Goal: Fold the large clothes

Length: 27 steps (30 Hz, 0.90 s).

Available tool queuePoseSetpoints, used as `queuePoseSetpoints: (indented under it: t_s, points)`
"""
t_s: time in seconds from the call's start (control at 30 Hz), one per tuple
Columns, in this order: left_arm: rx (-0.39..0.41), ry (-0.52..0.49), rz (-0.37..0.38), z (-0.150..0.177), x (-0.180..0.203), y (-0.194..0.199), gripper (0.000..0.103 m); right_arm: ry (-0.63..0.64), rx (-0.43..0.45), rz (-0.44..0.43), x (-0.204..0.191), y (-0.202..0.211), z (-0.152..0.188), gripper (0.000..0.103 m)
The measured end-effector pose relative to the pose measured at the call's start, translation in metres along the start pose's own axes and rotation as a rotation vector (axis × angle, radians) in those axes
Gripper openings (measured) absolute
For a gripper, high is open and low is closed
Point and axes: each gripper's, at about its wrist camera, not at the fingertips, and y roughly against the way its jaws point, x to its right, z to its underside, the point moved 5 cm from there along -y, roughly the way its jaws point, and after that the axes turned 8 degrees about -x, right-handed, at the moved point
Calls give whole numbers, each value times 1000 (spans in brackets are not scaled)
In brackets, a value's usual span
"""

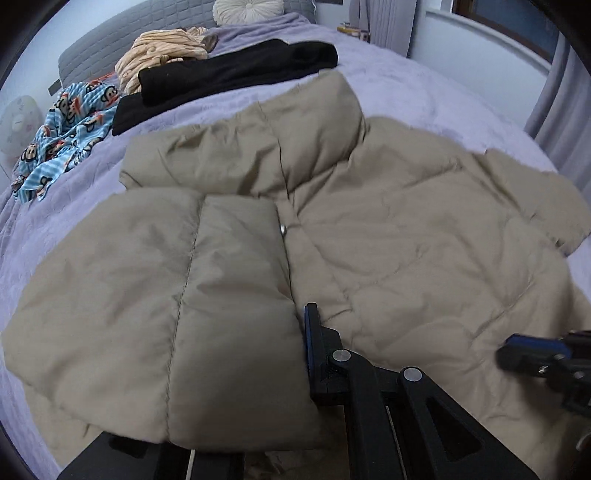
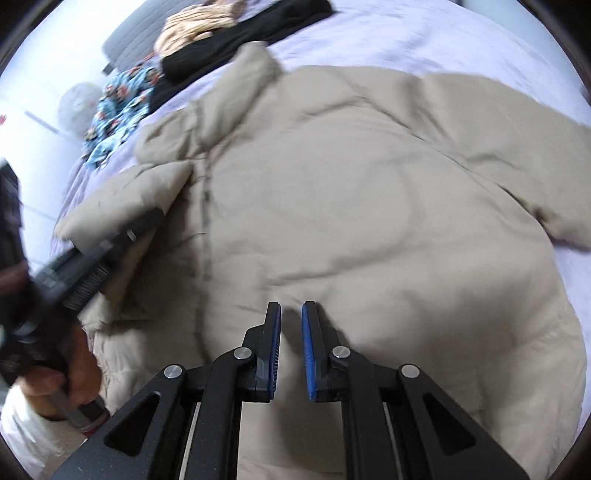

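Observation:
A beige puffer jacket (image 1: 388, 229) (image 2: 351, 203) lies front up on the lilac bedspread (image 1: 424, 85), collar towards the far side. Its left sleeve (image 1: 184, 295) is folded across the chest. My left gripper (image 1: 301, 321) is shut on the sleeve's edge; the cloth hides one finger. In the right wrist view the left gripper (image 2: 147, 221) pokes out from under that sleeve (image 2: 122, 195), held by a hand (image 2: 74, 369). My right gripper (image 2: 291, 314) hovers over the jacket's lower front, its blue pads shut to a narrow slit with no cloth seen between them. The right gripper (image 1: 517, 350) also appears, blurred, in the left wrist view.
At the head of the bed lie black garments (image 1: 229, 74), a cream striped garment (image 1: 166, 51) and a blue monkey-print cloth (image 1: 62, 133). A round pillow (image 1: 247, 9) leans on the grey headboard (image 1: 110, 33). Curtains (image 1: 565, 92) hang at the right.

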Motion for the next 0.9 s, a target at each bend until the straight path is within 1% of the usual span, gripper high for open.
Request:
queuePoseSetpoints:
  t_s: [0.07,0.1,0.13,0.17,0.2,0.23,0.3,0.37,0.4,0.43,0.47,0.5,0.53,0.6,0.63,0.67,0.73,0.77,0.8,0.87,0.9]
  points:
    - [15,-11,-23,6,5,2,20,-24,-3,-32,7,-5,0,13]
    - [13,-12,-17,8,6,5,35,-29,-2,-44,7,-9,1,13]
    - [11,-12,-4,9,8,10,67,-33,1,-46,6,-10,2,13]
    - [23,-7,3,12,8,16,82,-36,3,-50,12,-11,2,13]
    - [47,-1,7,17,3,26,93,-39,4,-54,13,-11,4,13]
    - [73,1,4,21,-1,36,93,-44,5,-55,12,-11,2,13]
    - [85,3,-4,29,-7,54,93,-38,1,-43,0,-12,-7,14]
    - [95,41,13,43,-20,75,93,-9,1,-19,2,0,1,14]
    - [105,73,5,51,-33,86,93,11,2,-8,6,8,7,21]
    - [116,109,-12,62,-47,96,93,33,6,2,1,12,8,30]
    - [119,144,-30,67,-68,102,93,63,15,17,-10,17,7,60]
    - [118,192,-61,80,-87,108,93,89,30,29,-20,21,6,88]
    - [107,240,-95,84,-118,106,93,129,60,32,-35,27,4,90]
    - [64,340,-176,116,-156,108,93,230,92,49,-67,31,1,90]
    - [38,372,-211,125,-175,103,93,287,107,74,-85,30,0,90]
    - [-3,394,-243,142,-187,98,93,351,124,111,-105,28,-1,90]
    - [-87,405,-283,168,-201,82,93,465,142,166,-141,17,1,90]
    - [-114,406,-287,175,-204,74,93,515,148,194,-159,9,1,90]
    - [-126,406,-279,179,-204,67,93,564,153,224,-174,1,2,90]
    - [-105,414,-268,175,-203,57,93,642,168,284,-200,-14,4,90]
    - [-94,432,-277,172,-204,53,93,670,179,308,-210,-21,3,90]
